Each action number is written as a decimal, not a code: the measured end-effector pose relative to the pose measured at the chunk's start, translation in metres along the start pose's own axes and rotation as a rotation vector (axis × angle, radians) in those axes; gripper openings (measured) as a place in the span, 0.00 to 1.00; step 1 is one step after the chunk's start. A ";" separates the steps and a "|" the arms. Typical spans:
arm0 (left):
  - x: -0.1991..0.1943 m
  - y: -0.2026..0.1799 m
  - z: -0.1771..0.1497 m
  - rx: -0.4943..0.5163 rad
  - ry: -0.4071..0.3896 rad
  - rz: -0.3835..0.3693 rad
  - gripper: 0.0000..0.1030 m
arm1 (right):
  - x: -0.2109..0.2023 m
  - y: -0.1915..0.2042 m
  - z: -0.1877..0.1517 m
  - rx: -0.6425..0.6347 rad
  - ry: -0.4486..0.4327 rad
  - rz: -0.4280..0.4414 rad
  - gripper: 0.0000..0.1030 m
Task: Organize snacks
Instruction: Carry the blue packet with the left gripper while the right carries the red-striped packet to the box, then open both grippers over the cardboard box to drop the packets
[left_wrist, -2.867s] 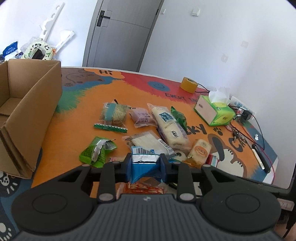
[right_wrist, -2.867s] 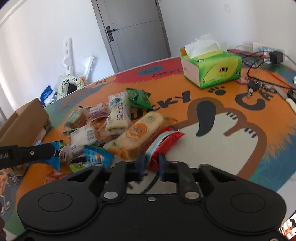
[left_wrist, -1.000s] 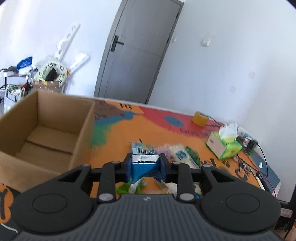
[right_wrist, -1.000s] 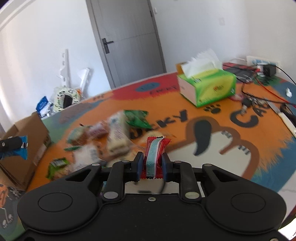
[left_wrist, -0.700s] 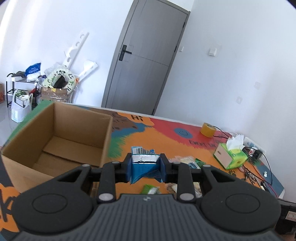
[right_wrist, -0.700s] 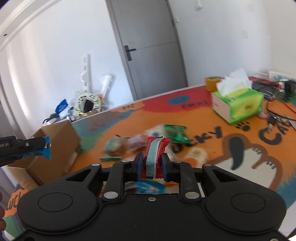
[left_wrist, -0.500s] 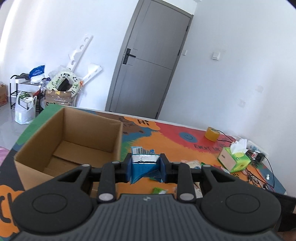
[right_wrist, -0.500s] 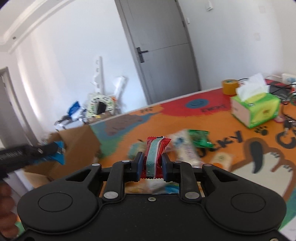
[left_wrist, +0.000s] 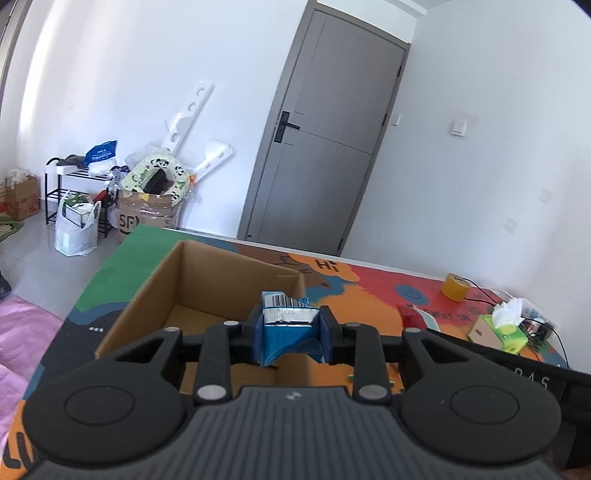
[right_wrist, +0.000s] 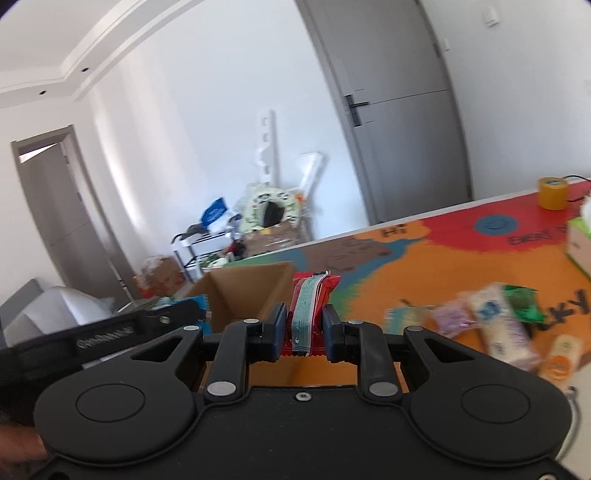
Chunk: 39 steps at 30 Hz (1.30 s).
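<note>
I've swung both tongs off the snack pile: left tongs (left_wrist: 291, 334) grasping the blue packet (left_wrist: 287, 330) above the cardboard box (left_wrist: 207, 280), right tongs (right_wrist: 305, 334) clenching the red packet (right_wrist: 309, 314) just short of it, so both drops come next

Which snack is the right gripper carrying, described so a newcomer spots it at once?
Start at the open cardboard box on the colourful mat. Just right of it in the right wrist view, the right gripper has its jaws shut on a red snack packet. A pale teal stripe sets it apart.
</note>
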<state>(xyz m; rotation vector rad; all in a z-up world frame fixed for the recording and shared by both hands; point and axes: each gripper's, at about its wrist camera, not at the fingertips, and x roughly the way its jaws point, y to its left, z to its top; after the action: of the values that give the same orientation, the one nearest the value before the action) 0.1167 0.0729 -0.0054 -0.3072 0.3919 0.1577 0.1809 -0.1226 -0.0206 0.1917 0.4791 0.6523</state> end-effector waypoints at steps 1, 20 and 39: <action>0.000 0.004 0.001 0.000 -0.001 0.005 0.28 | 0.004 0.006 0.001 -0.007 0.003 0.011 0.21; 0.015 0.060 0.012 -0.067 0.018 0.122 0.32 | 0.062 0.061 0.000 -0.028 0.088 0.131 0.22; -0.004 0.042 0.002 -0.070 0.034 0.133 0.82 | 0.033 0.032 -0.010 0.031 0.055 0.041 0.59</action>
<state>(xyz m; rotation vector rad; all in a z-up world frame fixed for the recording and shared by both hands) 0.1053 0.1123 -0.0135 -0.3529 0.4409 0.2970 0.1818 -0.0770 -0.0316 0.2141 0.5398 0.6918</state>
